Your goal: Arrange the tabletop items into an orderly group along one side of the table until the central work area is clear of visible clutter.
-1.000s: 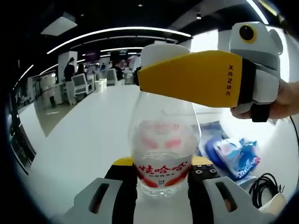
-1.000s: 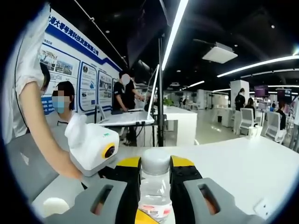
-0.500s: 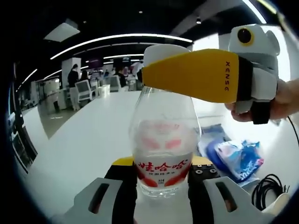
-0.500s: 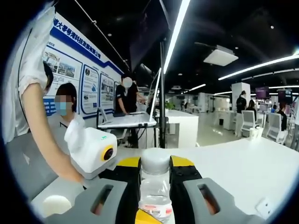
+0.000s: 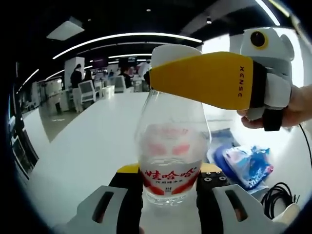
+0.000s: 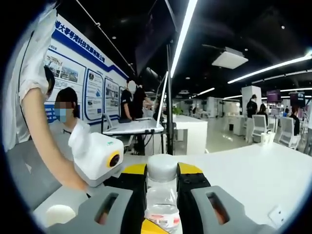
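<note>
The left gripper [image 5: 168, 187] has its jaws pressed against the lower body of a clear plastic bottle [image 5: 171, 146], at the red-lettered label, so it grips the bottle low down. The bottle stands upright between them, though its base is cut off by the jaws and I cannot tell whether it rests on the table.

The right gripper [image 6: 162, 187] is clamped higher up: in its own view the black pads touch both sides of the neck just under the white cap [image 6: 162, 167]. In the left gripper view one yellow jaw of that same gripper crosses in front of the bottle's shoulder and hides most of the neck and part of the cap; a hand [image 5: 297, 105] holds its white body at the right edge.

Beyond the bottle lies the white table [image 5: 92, 146]. To the right of the bottle sits a blue and white packet [image 5: 246, 165], crumpled, its print too blurred to read, and near it a coil of black cable [image 5: 278, 195], partly cut off by the rim.

In the right gripper view a bare forearm [image 6: 46, 141] reaches down on the left. A wall poster [image 6: 80, 80] and standing people are behind, small and hard to make out.
</note>
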### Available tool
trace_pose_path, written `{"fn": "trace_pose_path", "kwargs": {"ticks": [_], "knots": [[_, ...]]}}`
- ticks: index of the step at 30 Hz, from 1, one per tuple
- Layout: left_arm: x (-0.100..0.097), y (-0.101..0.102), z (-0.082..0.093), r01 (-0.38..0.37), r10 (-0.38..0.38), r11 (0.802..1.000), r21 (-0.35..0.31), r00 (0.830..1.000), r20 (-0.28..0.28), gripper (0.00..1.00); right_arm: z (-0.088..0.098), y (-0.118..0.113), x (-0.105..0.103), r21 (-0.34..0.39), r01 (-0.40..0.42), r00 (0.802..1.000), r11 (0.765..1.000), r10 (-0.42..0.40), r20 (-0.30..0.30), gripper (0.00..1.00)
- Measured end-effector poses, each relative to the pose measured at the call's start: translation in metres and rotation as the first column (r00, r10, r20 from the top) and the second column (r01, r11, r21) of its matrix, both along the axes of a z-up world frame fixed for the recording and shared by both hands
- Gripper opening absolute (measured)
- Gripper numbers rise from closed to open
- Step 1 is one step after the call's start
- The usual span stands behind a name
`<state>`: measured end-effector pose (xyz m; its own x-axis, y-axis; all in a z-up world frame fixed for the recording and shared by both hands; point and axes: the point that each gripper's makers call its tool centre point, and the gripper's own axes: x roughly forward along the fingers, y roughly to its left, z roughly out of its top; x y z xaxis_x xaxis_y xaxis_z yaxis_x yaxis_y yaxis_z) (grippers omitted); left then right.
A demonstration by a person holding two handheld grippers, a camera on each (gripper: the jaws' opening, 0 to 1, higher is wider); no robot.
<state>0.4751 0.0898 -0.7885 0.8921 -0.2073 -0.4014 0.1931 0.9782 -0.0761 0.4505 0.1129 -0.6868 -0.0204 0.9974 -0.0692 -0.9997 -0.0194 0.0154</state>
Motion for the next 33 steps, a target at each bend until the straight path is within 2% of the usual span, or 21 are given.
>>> {"fn": "trace_pose_path", "kwargs": {"ticks": [5,7,9,11,12,13,15,17,20,25,33], "knots": [[-0.001,0.0,0.0,-0.003,0.002,1.0,-0.007,1.0,-0.009,0.39,0.0,0.0,-0.002,-0.009,-0.001,1.0,1.0,0.001,0.009,0.19],[0.0,-0.001,0.003,-0.017,0.017,0.999,-0.052,1.0,-0.01,0.39,0.001,0.0,-0.002,-0.016,-0.002,1.0,1.0,0.002,0.012,0.19],[0.0,-0.001,0.008,-0.014,0.014,0.998,-0.06,1.0,0.0,0.41,0.001,0.0,-0.002,-0.021,0.002,1.0,1.0,-0.002,0.006,0.2],[0.001,-0.004,0.017,0.002,0.0,0.998,-0.055,1.0,0.029,0.49,-0.005,0.0,-0.001,-0.06,0.025,0.999,0.998,-0.027,-0.033,0.21],[0.002,-0.007,0.021,0.017,-0.016,0.999,-0.05,0.999,0.032,0.55,-0.012,0.001,0.002,-0.103,0.041,0.999,0.994,-0.041,0.007,0.22],[0.002,-0.007,0.023,0.017,-0.015,0.999,-0.046,0.999,0.035,0.62,-0.01,0.004,0.001,-0.089,0.043,0.999,0.995,-0.042,0.003,0.25],[0.002,-0.007,0.029,0.018,-0.016,0.998,-0.054,0.999,0.049,0.75,-0.017,0.003,0.002,-0.135,0.059,0.998,0.989,-0.056,0.025,0.34],[-0.001,-0.007,0.031,0.024,-0.022,0.997,-0.068,0.999,0.035,0.84,-0.015,0.002,0.003,-0.133,0.087,0.996,0.987,-0.084,0.032,0.51],[-0.005,-0.01,0.035,0.043,-0.041,0.997,-0.067,0.999,0.03,0.95,-0.007,-0.001,0.009,-0.114,0.141,0.99,0.983,-0.143,-0.011,0.65],[-0.017,-0.012,0.045,0.067,-0.066,0.996,-0.059,0.998,0.022,0.97,0.013,-0.011,0.011,-0.081,0.183,0.982,0.98,-0.187,-0.041,0.66],[-0.032,-0.013,0.065,0.105,-0.104,0.994,-0.036,0.994,0.027,0.96,0.032,-0.029,-0.003,-0.084,0.233,0.972,0.969,-0.236,-0.022,0.65]]}}
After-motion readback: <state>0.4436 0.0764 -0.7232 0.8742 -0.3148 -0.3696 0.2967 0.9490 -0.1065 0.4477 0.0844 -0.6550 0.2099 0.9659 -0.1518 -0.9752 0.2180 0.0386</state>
